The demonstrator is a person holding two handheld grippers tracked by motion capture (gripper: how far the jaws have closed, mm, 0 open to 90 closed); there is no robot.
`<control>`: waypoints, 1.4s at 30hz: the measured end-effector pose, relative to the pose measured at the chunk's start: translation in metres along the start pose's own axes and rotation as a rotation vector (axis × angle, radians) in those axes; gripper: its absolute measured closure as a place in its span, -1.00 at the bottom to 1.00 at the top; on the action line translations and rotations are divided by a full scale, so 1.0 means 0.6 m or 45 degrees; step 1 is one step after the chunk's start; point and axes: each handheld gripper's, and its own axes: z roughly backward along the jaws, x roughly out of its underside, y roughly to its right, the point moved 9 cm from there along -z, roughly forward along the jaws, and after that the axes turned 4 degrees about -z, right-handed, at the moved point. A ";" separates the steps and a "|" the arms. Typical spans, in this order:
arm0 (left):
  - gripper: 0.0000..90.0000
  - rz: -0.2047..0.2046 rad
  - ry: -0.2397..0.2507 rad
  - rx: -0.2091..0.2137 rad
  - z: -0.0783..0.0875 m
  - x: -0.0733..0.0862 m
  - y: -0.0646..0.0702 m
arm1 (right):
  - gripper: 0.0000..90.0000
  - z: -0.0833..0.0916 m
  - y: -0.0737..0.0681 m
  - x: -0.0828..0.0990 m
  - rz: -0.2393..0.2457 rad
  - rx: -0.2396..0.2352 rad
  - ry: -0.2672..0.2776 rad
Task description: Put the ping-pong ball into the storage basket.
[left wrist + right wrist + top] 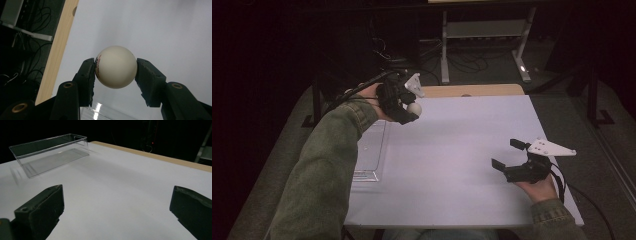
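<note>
A white ping-pong ball with small red print sits squeezed between the two black pads of my left gripper. In the high view that left gripper hangs above the table's far left part, with the ball at its tip. My right gripper rests low near the table's right front, jaws wide apart and nothing between them. In the right gripper view its two black fingers stand far apart over bare white tabletop.
A clear plastic bin stands at the table's left side, seen in the high view as a faint outline under my left sleeve. The white table has a wooden strip along its far edge. Dark floor, cables and a stand lie beyond.
</note>
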 end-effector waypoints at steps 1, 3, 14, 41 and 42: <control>0.12 0.007 0.002 -0.001 0.001 0.002 0.001 | -1.00 0.000 0.000 0.000 0.002 0.001 -0.001; 0.12 0.011 0.001 -0.003 0.004 0.007 0.000 | -1.00 0.000 0.000 0.001 0.001 0.001 -0.004; 0.12 0.023 -0.036 -0.011 0.012 0.035 0.000 | -1.00 0.001 0.001 0.001 -0.005 0.002 -0.003; 0.12 0.068 -0.173 0.010 0.017 0.112 0.007 | -1.00 0.005 0.004 0.001 -0.004 0.002 0.001; 0.13 0.075 -0.176 0.009 0.018 0.115 0.008 | -1.00 0.004 0.004 0.001 -0.004 0.001 0.000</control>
